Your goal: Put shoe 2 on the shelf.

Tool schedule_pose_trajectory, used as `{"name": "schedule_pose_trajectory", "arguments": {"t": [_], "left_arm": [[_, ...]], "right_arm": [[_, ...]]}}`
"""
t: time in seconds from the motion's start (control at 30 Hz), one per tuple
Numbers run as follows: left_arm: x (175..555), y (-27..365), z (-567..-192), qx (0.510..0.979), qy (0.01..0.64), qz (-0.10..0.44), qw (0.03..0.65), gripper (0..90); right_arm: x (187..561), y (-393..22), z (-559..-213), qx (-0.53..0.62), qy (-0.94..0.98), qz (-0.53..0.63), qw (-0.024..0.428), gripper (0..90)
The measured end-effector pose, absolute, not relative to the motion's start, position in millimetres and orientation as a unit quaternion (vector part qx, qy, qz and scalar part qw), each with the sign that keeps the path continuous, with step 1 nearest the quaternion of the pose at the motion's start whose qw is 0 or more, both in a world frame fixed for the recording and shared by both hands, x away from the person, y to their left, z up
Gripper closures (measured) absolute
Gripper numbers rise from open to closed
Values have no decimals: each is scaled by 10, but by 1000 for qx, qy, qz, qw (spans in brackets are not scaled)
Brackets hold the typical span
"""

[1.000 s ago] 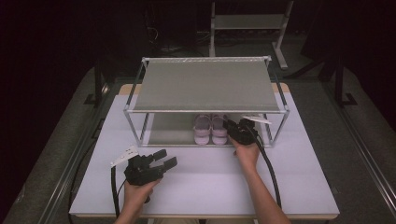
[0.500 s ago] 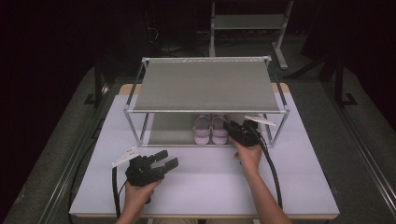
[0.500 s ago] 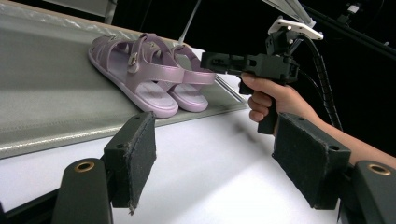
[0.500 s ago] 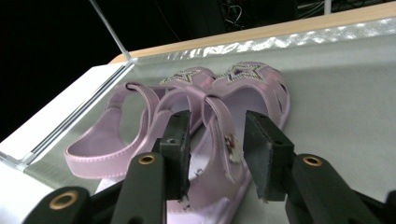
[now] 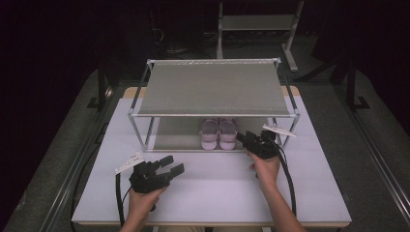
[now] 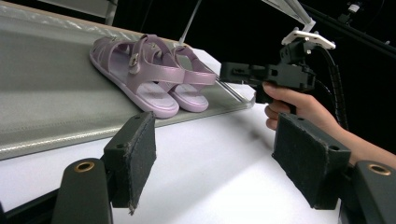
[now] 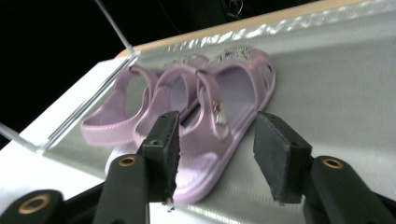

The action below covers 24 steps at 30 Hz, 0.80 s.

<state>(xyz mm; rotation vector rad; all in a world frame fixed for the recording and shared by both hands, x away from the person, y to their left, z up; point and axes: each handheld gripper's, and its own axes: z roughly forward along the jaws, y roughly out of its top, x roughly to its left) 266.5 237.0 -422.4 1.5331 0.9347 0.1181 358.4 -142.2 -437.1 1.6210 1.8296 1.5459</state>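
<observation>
- Right tool (image 5: 252,140): jaws parted, empty, at the front edge of the rack's lower shelf (image 5: 174,137), aimed at the sandals.
- Left tool (image 5: 167,170): jaws parted, empty, over the white surface (image 5: 217,188), well apart from the rack.
- Pair of lilac sandals (image 5: 218,134): side by side on the lower shelf, heels toward the person, long axis running front to back; just beside the right tool, the nearer one.

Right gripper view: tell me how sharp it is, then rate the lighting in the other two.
Right gripper view: the gripper reads fairly sharp, while the purple sandals beyond it look soft and blurred. High view: the white table is evenly lit, the surroundings fall to near black. Left gripper view: a bright glare patch on the table ahead, sandals crisp.
</observation>
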Motion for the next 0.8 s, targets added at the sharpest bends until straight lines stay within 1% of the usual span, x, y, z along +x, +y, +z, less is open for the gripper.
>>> {"name": "schedule_pose_trajectory", "arguments": {"t": [0.1,0.23,0.37,0.63,0.8], "left_arm": [[2651,2374,-4213,668,404,52,622,295],[2636,2389,-4224,671,403,52,620,295],[2644,2396,-4213,668,404,52,623,295],[2651,2411,-4220,669,405,57,620,295],[2649,2406,-4213,672,403,58,619,295]], "right_arm": [[3513,-1445,-4365,549,630,535,122,490],[3403,-1478,-4346,549,638,528,115,455],[3287,-1525,-4357,543,643,530,108,450],[3173,-1663,-4373,542,649,527,91,394],[3121,-1766,-4349,535,650,532,88,362]]}}
